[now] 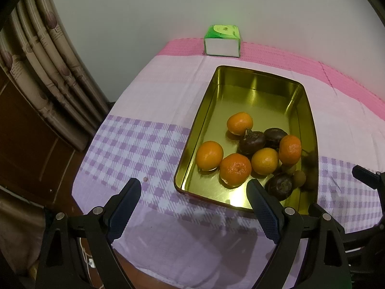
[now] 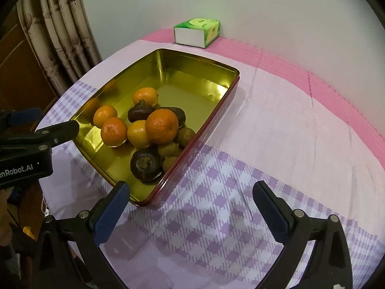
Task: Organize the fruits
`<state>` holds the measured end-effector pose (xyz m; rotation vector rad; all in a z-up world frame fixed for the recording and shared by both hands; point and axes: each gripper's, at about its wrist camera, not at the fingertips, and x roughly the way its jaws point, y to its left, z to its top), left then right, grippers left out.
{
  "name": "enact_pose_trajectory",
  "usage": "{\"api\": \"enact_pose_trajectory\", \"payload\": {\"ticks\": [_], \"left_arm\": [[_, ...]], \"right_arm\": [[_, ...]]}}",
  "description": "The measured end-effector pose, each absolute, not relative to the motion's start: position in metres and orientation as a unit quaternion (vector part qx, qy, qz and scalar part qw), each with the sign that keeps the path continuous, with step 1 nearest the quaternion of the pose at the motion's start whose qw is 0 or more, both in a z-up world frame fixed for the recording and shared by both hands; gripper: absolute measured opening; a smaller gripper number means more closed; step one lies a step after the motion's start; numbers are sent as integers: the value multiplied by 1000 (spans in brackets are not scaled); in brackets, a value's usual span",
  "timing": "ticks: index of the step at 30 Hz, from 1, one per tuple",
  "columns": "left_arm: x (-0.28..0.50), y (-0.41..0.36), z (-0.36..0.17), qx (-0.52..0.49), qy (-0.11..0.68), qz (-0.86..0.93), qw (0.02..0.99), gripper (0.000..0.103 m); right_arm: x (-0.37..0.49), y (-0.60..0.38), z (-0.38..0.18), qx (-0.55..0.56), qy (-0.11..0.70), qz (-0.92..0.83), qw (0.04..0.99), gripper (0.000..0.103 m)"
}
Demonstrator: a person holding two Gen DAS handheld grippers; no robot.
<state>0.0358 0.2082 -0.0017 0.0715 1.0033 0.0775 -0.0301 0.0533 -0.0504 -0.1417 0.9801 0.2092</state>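
Showing a gold-lined tin tray (image 1: 252,82) w/ dark red outer wall, set on a checked purple-and-white cloth (image 1: 134,142) over the table. All fruit sits in the near half of the tray; far half is bare metal.

Fruit, left wrist view: five oranges (image 1: 235,169), clustered; three dark brown-purple fruits (image 1: 280,186), two touching each other behind the oranges, one nearest the camera by the near wall. Small greenish-brown fruits (image 1: 299,177) lie along the tray's right wall, partly hidden; count unclear. In the right wrist view one orange (image 2: 161,126) rests on top of the pile.

Left gripper (image 1: 193,187): fingers spread wide, nothing between them; hovers above cloth at the tray's near-left corner, right finger overlapping the tray's near edge in view. Contact w/ tray cannot be told.

Right gripper (image 2: 191,191): fingers likewise spread wide, empty; left finger is over the tray's near corner, right finger over bare cloth.

Background: green-and-white tissue box (image 1: 222,40) at far edge on a pink cloth strip (image 1: 288,55), against a pale wall; patterned curtain (image 1: 43,60) to the left. A tiny speck (image 1: 145,179) lies on the cloth near the left gripper's left finger.
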Motion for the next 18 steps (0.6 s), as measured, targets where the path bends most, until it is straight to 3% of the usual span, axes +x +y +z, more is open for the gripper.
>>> {"api": "enact_pose_trajectory", "payload": {"ticks": [18], "left_arm": [[36, 207, -4, 37, 484, 39, 874, 91]], "right_arm": [[-31, 53, -51, -68, 470, 100, 875, 101]]}}
